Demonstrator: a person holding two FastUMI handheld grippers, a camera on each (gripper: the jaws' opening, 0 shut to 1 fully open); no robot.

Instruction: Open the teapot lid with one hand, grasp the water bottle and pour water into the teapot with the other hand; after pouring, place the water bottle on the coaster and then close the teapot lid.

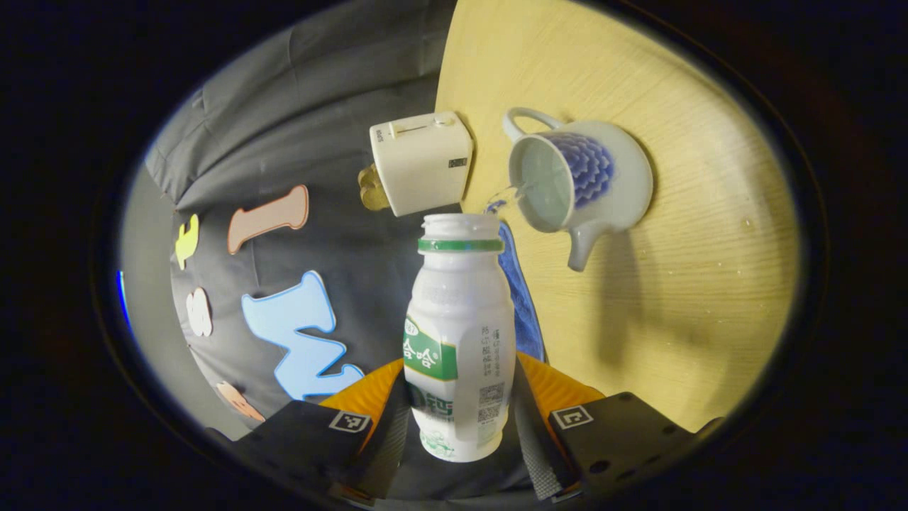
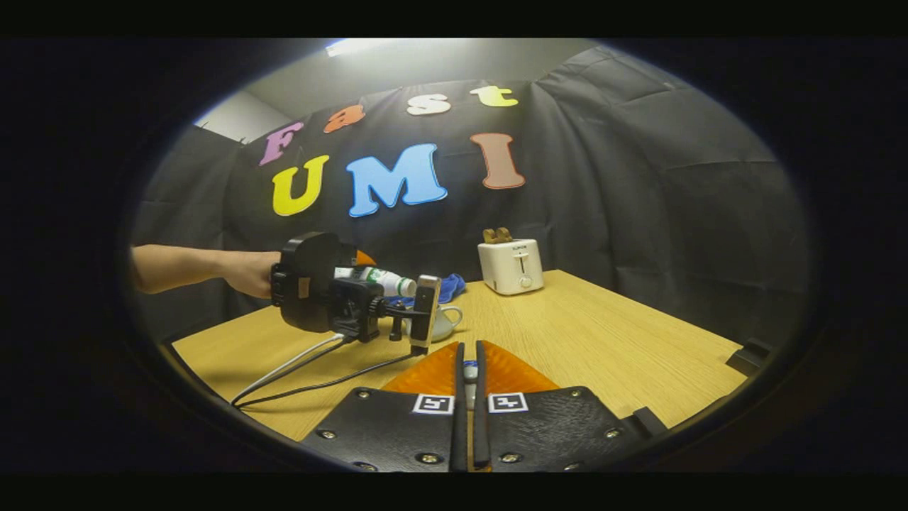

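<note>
Two fingers of the left gripper [image 1: 460, 419] press on either side of the water bottle [image 1: 460, 333], which sits capless between them with its open mouth pointing toward the teapot [image 1: 578, 181]. In the left gripper view the whole scene is rolled sideways, so the bottle is tipped toward horizontal over the wooden table [image 1: 695, 284]. A thin stream of water [image 1: 507, 193] runs from just beyond the bottle mouth to the rim of the teapot, whose opening is uncovered and faces the camera, showing a pale interior and a blue pattern on the outer wall. The teapot's loop handle is on the side nearest the white toaster [image 1: 420, 162], and its spout points the opposite way. A blue cloth [image 1: 521, 298] lies at the table edge behind the bottle. In the right gripper view, a person's hand [image 2: 245, 271] holds the left gripper over the table with the bottle lying nearly level in it, its mouth above the teapot [image 2: 443, 323]; cables trail from that device down onto the table. The toaster [image 2: 511, 265] stands farther back, well apart from the teapot, and the blue cloth [image 2: 447, 287] lies between them. The right gripper [image 2: 468, 372] has its fingers drawn almost together around a small pale object that may be the teapot lid [image 2: 469, 371], though it is too hidden to tell for certain.
</note>
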